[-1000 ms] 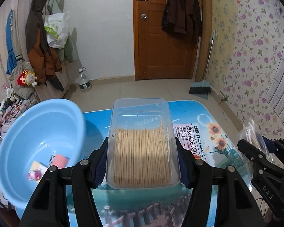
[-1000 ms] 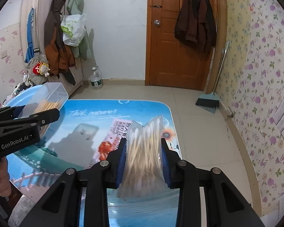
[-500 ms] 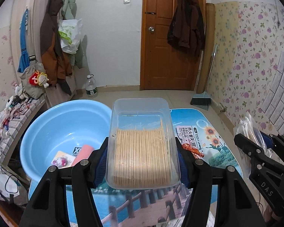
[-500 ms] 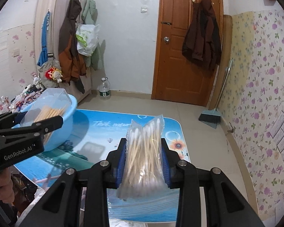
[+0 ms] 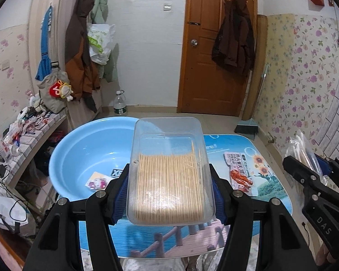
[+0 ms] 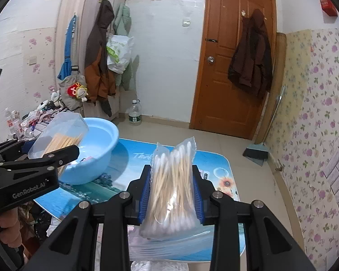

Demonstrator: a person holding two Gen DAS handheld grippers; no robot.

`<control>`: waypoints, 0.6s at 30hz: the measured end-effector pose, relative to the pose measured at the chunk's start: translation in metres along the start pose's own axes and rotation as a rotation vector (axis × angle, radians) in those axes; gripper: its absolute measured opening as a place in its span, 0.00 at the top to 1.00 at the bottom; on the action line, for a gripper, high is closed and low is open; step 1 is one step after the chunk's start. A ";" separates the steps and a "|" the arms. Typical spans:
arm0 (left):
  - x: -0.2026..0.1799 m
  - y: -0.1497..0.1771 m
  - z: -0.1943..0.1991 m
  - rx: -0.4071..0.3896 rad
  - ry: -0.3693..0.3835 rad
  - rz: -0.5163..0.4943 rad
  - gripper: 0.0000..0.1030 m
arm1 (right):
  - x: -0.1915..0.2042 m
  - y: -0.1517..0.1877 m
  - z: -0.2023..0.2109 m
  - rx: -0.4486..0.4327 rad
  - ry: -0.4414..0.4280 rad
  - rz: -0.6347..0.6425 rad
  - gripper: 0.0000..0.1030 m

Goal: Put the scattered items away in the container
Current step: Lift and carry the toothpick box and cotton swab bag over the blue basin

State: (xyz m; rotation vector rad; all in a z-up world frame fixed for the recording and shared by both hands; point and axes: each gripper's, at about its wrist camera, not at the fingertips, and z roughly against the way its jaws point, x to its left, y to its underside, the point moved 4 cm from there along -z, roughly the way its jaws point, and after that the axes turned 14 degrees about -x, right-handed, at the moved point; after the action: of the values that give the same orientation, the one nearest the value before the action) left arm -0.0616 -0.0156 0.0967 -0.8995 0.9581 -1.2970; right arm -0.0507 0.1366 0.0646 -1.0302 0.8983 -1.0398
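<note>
Toothpick box and cotton swab bag both clamped and held above the table, neither in the basin.

My left gripper [image 5: 169,187] squeezes the clear toothpick box [image 5: 169,176] near the blue basin [image 5: 83,149]; my right gripper [image 6: 171,194] pinches the bag of cotton swabs [image 6: 171,189] over the table [image 6: 214,169]. Two small packets already lie in the basin; a snack packet [image 5: 239,174] waits on the table. Since a second ago both views have lifted, and the basin fills more of the left view.

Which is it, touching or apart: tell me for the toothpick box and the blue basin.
Apart. In the right wrist view the toothpick box, clamped in the left gripper, hangs above the blue basin without meeting its rim.
</note>
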 end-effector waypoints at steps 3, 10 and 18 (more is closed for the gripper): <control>0.011 -0.002 0.001 -0.005 -0.018 -0.001 0.42 | 0.011 -0.003 0.001 -0.009 -0.013 0.007 0.67; 0.044 -0.004 0.006 -0.018 -0.063 0.013 0.42 | 0.038 -0.009 -0.003 -0.013 -0.045 0.017 0.67; 0.078 0.001 0.006 -0.010 -0.117 0.036 0.42 | 0.070 -0.014 -0.014 -0.007 -0.090 0.034 0.67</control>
State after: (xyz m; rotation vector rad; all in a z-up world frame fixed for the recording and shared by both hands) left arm -0.0537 -0.0934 0.0928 -0.9512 0.8859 -1.1974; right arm -0.0488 0.0639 0.0669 -1.0555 0.8437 -0.9556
